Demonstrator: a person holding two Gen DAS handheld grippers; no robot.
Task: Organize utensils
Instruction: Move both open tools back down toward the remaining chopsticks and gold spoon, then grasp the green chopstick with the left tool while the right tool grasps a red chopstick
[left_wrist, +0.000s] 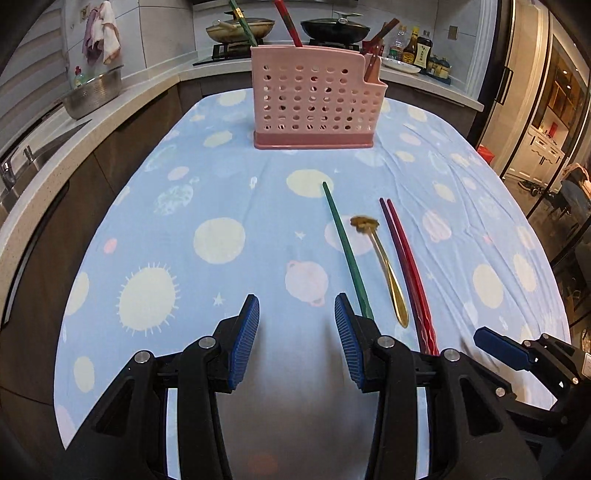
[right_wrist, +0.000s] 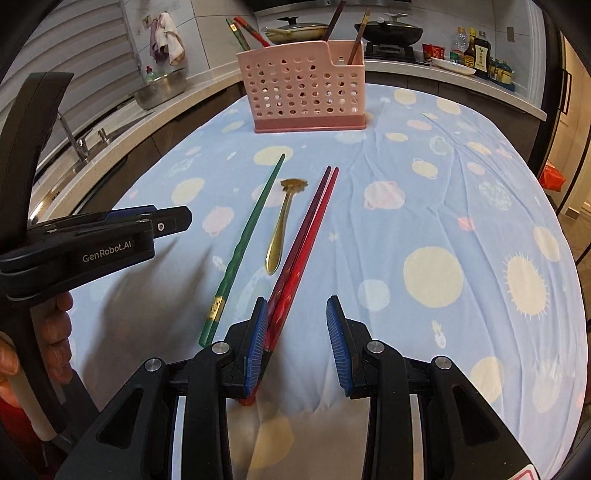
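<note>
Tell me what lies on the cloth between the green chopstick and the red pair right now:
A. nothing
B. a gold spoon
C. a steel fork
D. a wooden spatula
B: the gold spoon lies flat on the cloth with the green chopstick on one side of it and the red chopsticks on the other, all three apart from the pink holder.

A table is covered by a light blue cloth (left_wrist: 229, 177) printed with pale suns, planets and stars. A pink perforated utensil holder (left_wrist: 314, 101) is stood upright at the far end. Nearer, a green chopstick (left_wrist: 345, 251), a gold spoon (left_wrist: 384, 266) and a pair of red chopsticks (left_wrist: 406, 266) are laid side by side, close together.
</note>
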